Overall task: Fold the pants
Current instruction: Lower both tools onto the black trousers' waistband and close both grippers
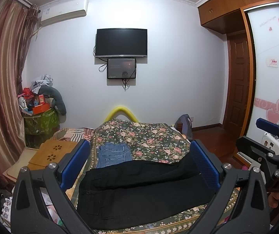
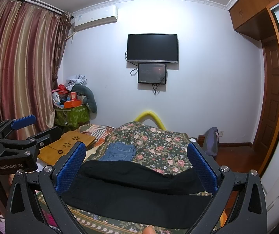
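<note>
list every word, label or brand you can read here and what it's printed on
"GenRobot.AI": on the left gripper, side of its black body.
"DAS": on the right gripper body, cut off at the frame edge.
Air conditioner sticker: too small to read.
TV bezel logo: blurred.
Wardrobe door script and small card: unreadable.

Home bedroom, floral-covered bed (image 1: 151, 136), striped curtains (image 2: 22, 62), wall-mounted TV (image 1: 121, 42), air conditioner (image 2: 96, 17), wooden wardrobe (image 1: 227, 7)
</note>
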Demonstrator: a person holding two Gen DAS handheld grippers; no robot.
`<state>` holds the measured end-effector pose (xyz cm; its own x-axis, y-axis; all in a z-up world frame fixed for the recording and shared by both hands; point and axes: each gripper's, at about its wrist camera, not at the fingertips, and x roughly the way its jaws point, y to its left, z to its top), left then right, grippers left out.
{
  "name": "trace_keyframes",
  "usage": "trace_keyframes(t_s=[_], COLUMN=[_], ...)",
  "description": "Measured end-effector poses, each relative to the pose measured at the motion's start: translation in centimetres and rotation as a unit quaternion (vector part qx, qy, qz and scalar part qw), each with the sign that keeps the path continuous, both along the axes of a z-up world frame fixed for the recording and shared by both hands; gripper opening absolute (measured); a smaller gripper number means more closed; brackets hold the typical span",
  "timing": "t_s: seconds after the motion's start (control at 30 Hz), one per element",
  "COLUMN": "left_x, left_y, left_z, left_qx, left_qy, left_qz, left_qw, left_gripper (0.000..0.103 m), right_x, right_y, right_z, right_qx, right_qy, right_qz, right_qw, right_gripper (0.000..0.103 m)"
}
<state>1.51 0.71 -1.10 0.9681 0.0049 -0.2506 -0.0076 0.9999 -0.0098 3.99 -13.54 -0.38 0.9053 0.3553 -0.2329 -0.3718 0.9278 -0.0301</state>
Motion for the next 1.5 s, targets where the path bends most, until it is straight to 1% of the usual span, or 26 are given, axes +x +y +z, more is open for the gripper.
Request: trace_keyframes(t_s=[0.1,0.27,0.33,0.43,0.5,0.53,0.63,0.77,0.87,0.97,1.07,1.1,1.2,1.23,1.27,1.33,1.43,1.5], left_x=[1.0,4.5,6.7,9.8,12.4,13.2,17.2,21.8,25.2,27.9,29.9,30.7,32.3,33.0,33.7,34.8,36.7,37.4], left_y=[0.5,2.3,3.3,5.0,6.8,7.3,10.2,13.7,16.3,18.7,20.3,21.0,22.4,23.2,23.7,24.1,25.2,25.3], left_z=[-0.3,-1.9,-3.1,-5.0,-6.6,-7.1,-9.4,-12.4,-14.8,-17.3,-20.0,-21.2,-24.1,-25.5,-26.6,-28.5,-31.5,-32.5], left_qx=[-0.002,0.008,0.016,0.02,0.019,0.02,0.029,0.048,0.056,0.056,0.058,0.053,0.031,0.018,0.011,0.003,-0.013,-0.017], left_qy=[0.006,0.031,0.053,0.087,0.106,0.112,0.138,0.174,0.197,0.218,0.244,0.257,0.291,0.305,0.317,0.339,0.378,0.392], left_qz=[0.008,0.025,0.027,0.026,0.034,0.04,0.065,0.08,0.087,0.088,0.094,0.094,0.096,0.095,0.096,0.093,0.089,0.088], left_qw=[0.9999,0.9992,0.9981,0.9957,0.9936,0.9927,0.9879,0.9804,0.975,0.9704,0.9635,0.9605,0.9514,0.9474,0.9437,0.9361,0.9216,0.9155], left_gripper=[0.103,0.103,0.103,0.103,0.103,0.103,0.103,0.103,0.103,0.103,0.103,0.103,0.103,0.099,0.092,0.083,0.08,0.08], right_x=[1.3,4.3,6.6,9.3,11.2,12.9,15.7,19.3,21.7,24.4,27.4,28.3,31.1,32.0,32.9,34.2,36.2,37.1], right_y=[-0.2,-0.7,-1.0,-1.5,-1.8,-2.1,-2.5,-3.0,-3.2,-3.0,-2.7,-2.8,-2.5,-2.2,-2.0,-1.7,-0.9,-0.3], right_z=[-0.7,-2.5,-3.8,-5.6,-6.8,-7.8,-9.3,-11.4,-12.8,-14.2,-16.3,-16.9,-19.6,-20.6,-21.4,-22.8,-24.1,-24.8], right_qx=[0.001,0.002,0.004,0.002,-0.001,-0.003,-0.009,-0.029,-0.045,-0.054,-0.059,-0.06,-0.068,-0.074,-0.077,-0.08,-0.079,-0.083], right_qy=[0.016,0.05,0.075,0.1,0.119,0.134,0.157,0.176,0.189,0.203,0.234,0.244,0.279,0.292,0.299,0.316,0.334,0.343], right_qz=[0.003,-0.008,-0.01,-0.016,-0.02,-0.021,-0.027,-0.034,-0.023,-0.008,0.001,0.005,0.017,0.024,0.029,0.045,0.076,0.104], right_qw=[1.0,0.999,0.997,0.995,0.993,0.991,0.987,0.983,0.981,0.978,0.97,0.968,0.958,0.953,0.951,0.944,0.936,0.93], right_gripper=[0.103,0.103,0.103,0.103,0.103,0.103,0.102,0.102,0.102,0.102,0.102,0.102,0.096,0.093,0.09,0.088,0.087,0.087])
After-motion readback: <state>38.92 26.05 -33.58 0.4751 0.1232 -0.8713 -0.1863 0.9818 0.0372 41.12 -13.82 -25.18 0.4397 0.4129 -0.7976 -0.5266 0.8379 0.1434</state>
